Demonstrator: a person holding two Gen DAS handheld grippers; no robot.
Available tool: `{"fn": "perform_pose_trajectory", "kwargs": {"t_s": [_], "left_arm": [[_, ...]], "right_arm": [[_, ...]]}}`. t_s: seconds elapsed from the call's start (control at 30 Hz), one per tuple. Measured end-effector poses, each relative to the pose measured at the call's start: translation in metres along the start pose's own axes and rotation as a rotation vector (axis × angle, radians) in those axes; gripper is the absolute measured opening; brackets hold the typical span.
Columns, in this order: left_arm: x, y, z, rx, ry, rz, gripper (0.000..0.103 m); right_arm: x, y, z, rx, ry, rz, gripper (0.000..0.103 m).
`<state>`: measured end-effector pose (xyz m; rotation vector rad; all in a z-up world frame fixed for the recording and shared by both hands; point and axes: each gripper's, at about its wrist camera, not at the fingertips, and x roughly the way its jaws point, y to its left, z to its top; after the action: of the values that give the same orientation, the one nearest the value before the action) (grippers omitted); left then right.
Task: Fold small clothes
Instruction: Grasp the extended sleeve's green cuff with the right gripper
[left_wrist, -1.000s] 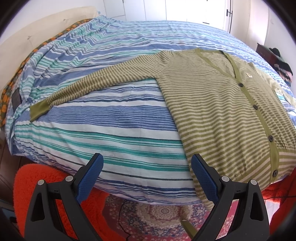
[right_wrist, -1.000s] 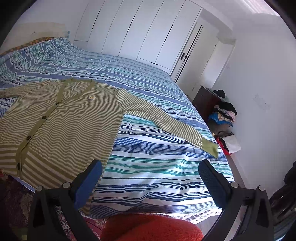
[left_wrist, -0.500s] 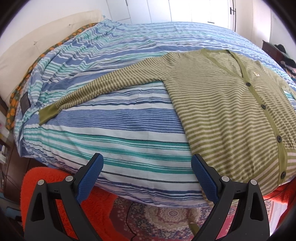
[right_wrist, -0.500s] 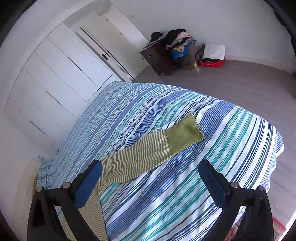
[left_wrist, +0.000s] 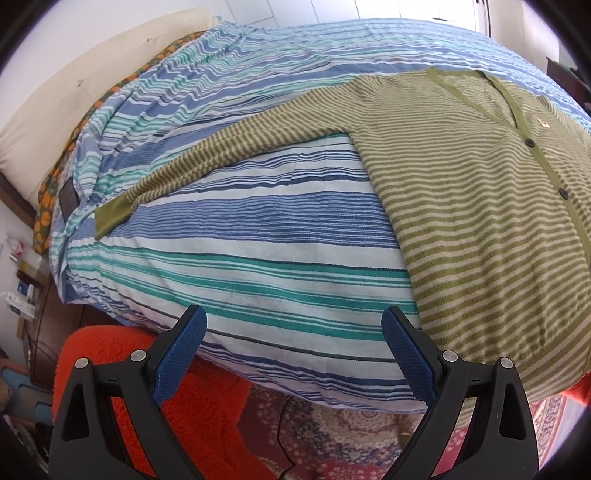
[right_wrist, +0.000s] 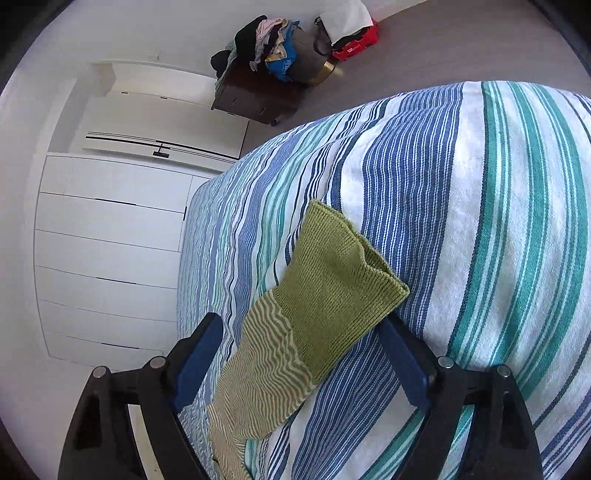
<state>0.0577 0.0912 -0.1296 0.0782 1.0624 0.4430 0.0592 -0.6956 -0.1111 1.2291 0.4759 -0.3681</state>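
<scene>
A green-and-cream striped cardigan lies flat and buttoned on the blue, teal and white striped bed cover. One sleeve stretches left to a plain green cuff. My left gripper hangs open over the bed's near edge, left of the cardigan's hem, holding nothing. In the right wrist view the other sleeve's green cuff lies between the blue pads of my right gripper. Its jaws are closing. The right pad is at the cuff's corner, and the left pad stands clear of the fabric.
An orange fluffy cushion and a patterned rug lie below the bed's near edge. A cream headboard is at the far left. Beyond the bed's right side are white wardrobe doors and a dark dresser piled with clothes.
My right gripper rolled about a quarter turn and swung over to the right sleeve's cuff, which now lies between its narrowing jaws. The left gripper tilted a little and stayed open.
</scene>
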Motion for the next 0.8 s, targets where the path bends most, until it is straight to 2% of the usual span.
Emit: {"fn": "perform_pose_trajectory", "kwargs": {"t_s": [0.03,0.1,0.13,0.17,0.2,0.33,0.43,0.5,0.6,0.8], "left_arm": [[0.001,0.0,0.0,-0.002,0.002,0.001,0.096],[0.001,-0.001,0.0,0.001,0.005,0.004,0.096],[0.002,-0.002,-0.001,0.006,0.007,0.006,0.096],[0.001,-0.002,-0.001,0.011,0.006,0.007,0.096],[0.001,-0.003,-0.001,0.016,0.004,0.006,0.096],[0.001,-0.003,-0.002,0.028,-0.009,-0.003,0.096],[0.002,-0.001,-0.002,0.023,-0.015,-0.016,0.096],[0.002,0.002,-0.001,0.011,-0.018,-0.029,0.096],[0.0,0.008,-0.002,-0.011,-0.031,-0.055,0.096],[-0.008,0.031,-0.006,-0.075,-0.071,-0.106,0.096]], "right_arm": [[0.002,0.0,0.002,-0.009,-0.006,-0.02,0.069],[0.004,-0.002,0.006,-0.018,-0.017,-0.045,0.045],[0.003,-0.003,0.008,-0.02,-0.016,-0.057,0.038],[0.001,-0.004,0.012,-0.023,-0.024,-0.077,0.015],[-0.005,-0.006,0.012,-0.026,-0.037,-0.085,0.005],[-0.028,0.019,0.004,-0.114,-0.072,-0.057,0.005],[-0.04,0.07,-0.011,-0.228,-0.044,0.032,0.005],[-0.043,0.118,-0.032,-0.321,-0.006,0.111,0.005],[-0.044,0.194,-0.079,-0.452,0.061,0.214,0.005],[-0.028,0.316,-0.213,-0.626,0.212,0.398,0.005]]}}
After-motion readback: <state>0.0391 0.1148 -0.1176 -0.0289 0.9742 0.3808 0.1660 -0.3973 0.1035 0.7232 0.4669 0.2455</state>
